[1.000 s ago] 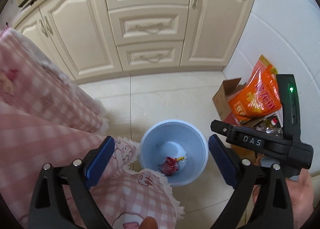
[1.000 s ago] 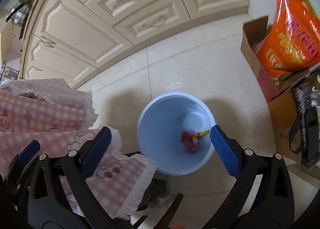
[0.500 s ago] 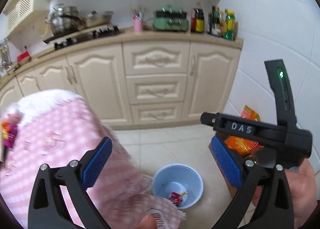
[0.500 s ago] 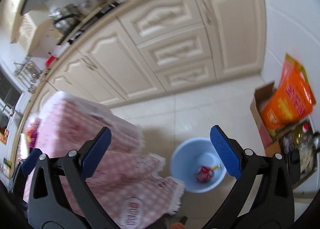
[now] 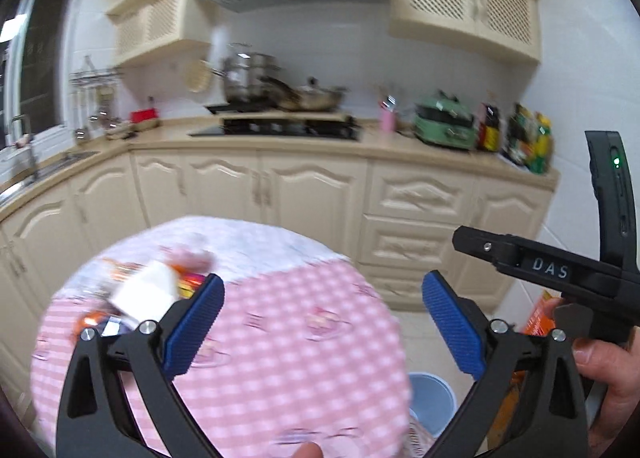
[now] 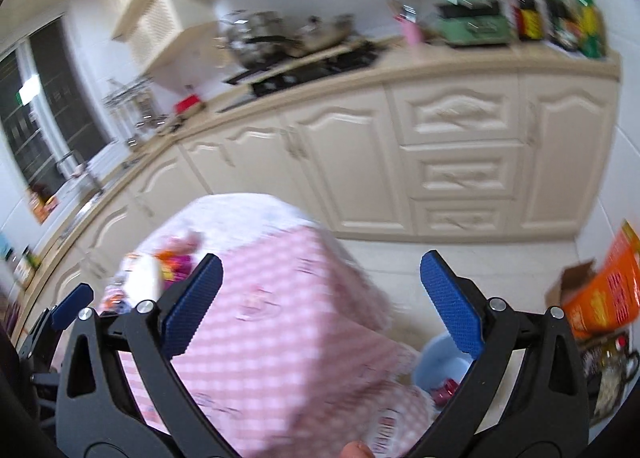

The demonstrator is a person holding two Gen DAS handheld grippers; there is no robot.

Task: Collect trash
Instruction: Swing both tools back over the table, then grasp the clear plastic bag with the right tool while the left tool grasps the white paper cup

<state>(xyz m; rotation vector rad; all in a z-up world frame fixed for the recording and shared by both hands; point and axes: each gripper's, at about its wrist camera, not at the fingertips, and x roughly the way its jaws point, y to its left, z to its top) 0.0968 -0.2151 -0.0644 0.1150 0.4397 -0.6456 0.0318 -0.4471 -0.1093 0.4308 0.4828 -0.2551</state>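
Kitchen w/ cream cabinets (image 5: 312,194) and a stove counter at the far side; near us a round table under a pink check cloth (image 5: 288,338). We hold the left gripper (image 5: 320,322) over the cloth, fingers spread wide, nothing btwn them. Right gripper (image 6: 320,302) likewise spread, empty. Trash, a blurry heap of wrappers (image 5: 140,290), sits at the table's far left. The blue bin (image 6: 444,370) stands on the floor right of the table, w/ a red scrap (image 6: 446,388) inside.
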